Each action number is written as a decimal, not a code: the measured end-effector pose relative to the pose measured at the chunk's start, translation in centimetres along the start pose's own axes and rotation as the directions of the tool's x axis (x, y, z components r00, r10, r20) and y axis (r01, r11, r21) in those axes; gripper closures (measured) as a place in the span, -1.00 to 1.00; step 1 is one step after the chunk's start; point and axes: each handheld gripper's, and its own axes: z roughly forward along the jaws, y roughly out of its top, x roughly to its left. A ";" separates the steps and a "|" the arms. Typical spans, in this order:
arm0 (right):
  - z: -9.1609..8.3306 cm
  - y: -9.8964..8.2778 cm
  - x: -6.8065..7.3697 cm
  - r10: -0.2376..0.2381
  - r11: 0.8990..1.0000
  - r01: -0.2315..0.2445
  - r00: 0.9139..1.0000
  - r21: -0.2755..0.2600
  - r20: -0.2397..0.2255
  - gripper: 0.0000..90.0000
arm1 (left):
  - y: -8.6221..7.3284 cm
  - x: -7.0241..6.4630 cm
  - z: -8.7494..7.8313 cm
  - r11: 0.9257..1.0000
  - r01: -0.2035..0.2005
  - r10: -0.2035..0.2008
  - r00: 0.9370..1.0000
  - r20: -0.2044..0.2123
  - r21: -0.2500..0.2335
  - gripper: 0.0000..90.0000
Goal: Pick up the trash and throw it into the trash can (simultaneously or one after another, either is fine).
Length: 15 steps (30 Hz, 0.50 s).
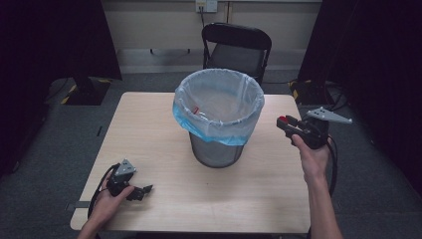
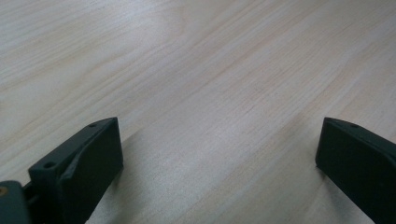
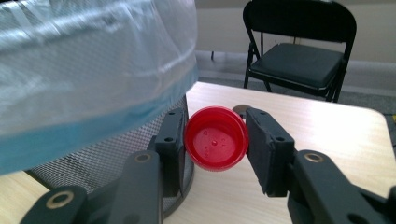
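Note:
A red bottle cap (image 3: 215, 144) sits pinched between the two black jaws of my right gripper (image 3: 215, 142), its hollow side facing the camera. In the high view that right gripper (image 1: 283, 122) hangs above the table just right of the bin's rim, the red cap (image 1: 282, 119) at its tip. The mesh waste bin (image 1: 217, 149), lined with a pale blue bag (image 1: 219, 107), stands mid-table; something small and red (image 1: 195, 110) lies inside. My left gripper (image 1: 144, 190) rests on the table at the near left, jaws wide apart over bare wood (image 2: 219, 158).
The light wooden table (image 1: 149, 129) spreads around the bin. A black folding chair (image 1: 236, 47) stands behind the table's far edge. Dark curtains hang at both sides, and cables lie on the grey floor at the right.

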 end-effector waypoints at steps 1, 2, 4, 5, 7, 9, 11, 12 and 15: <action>0.0 0.0 0.0 0.000 1.000 0.000 1.000 0.000 0.000 0.33 | 0.0 0.0 0.0 1.000 0.000 0.000 1.000 0.000 0.000 -0.99; -0.3 0.4 0.1 -0.001 1.000 0.001 1.000 -0.009 -0.001 0.33 | 0.0 0.0 0.0 1.000 -0.001 0.001 1.000 0.000 0.000 -0.99; -0.5 0.8 0.2 -0.002 1.000 0.002 1.000 -0.020 -0.003 0.33 | 0.0 0.0 0.0 1.000 0.000 0.000 1.000 0.000 0.000 -1.00; -0.5 0.8 0.2 -0.002 1.000 0.002 1.000 -0.020 -0.003 0.33 | 0.0 0.0 0.0 1.000 0.000 0.000 1.000 0.000 0.000 -0.99; -0.7 1.3 0.4 -0.007 1.000 0.007 1.000 -0.030 -0.006 0.33 | 0.0 0.0 0.0 1.000 0.000 0.000 1.000 0.000 0.000 -0.99; -0.8 1.8 0.6 -0.018 0.999 0.018 1.000 -0.037 -0.007 0.33 | 0.0 0.0 0.0 1.000 0.000 0.000 1.000 0.000 0.000 -1.00; -1.0 2.4 0.9 -0.028 0.999 0.028 1.000 -0.045 -0.012 0.33 | 0.0 0.0 0.0 1.000 0.000 0.000 1.000 0.000 0.000 -1.00; -1.2 3.0 1.1 -0.034 0.998 0.033 0.999 -0.061 -0.018 0.33 | 0.0 0.0 0.0 1.000 0.000 0.000 1.000 0.000 0.000 -1.00; -1.3 3.6 1.4 -0.041 0.996 0.039 0.999 -0.077 -0.022 0.33 | 0.0 0.0 0.0 1.000 0.000 0.000 1.000 0.000 0.000 -0.99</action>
